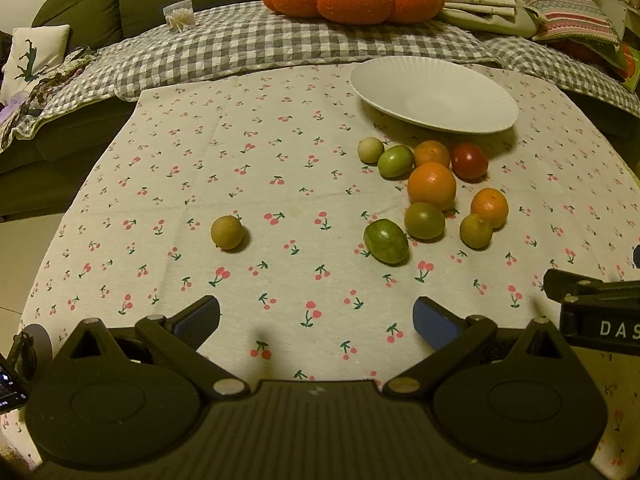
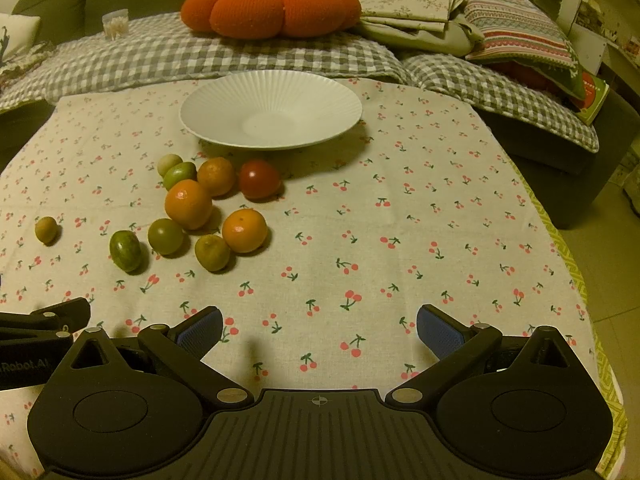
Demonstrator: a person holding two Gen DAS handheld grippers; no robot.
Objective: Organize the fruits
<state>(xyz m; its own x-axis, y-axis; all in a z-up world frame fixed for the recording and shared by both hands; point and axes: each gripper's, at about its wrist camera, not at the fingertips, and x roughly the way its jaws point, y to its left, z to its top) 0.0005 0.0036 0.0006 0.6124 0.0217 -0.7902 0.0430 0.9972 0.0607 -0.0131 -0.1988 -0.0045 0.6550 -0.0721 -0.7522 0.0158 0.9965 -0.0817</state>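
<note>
Short of the white plate (image 1: 434,94), the fruit cluster (image 1: 432,184) lies ahead-right of the spread, empty left hand-held gripper (image 1: 316,318) and ahead-left of the equally released right hand-held gripper (image 2: 320,328).

A table under a cherry-print cloth (image 2: 360,220) carries everything. A white ribbed plate (image 2: 272,110) sits toward twelve o'clock, empty. Just nearer, at about ten o'clock in the right wrist view, a loose cluster of fruits (image 2: 200,208) lies on the cloth, and one small brownish fruit (image 2: 46,230) sits apart at nine o'clock.
</note>
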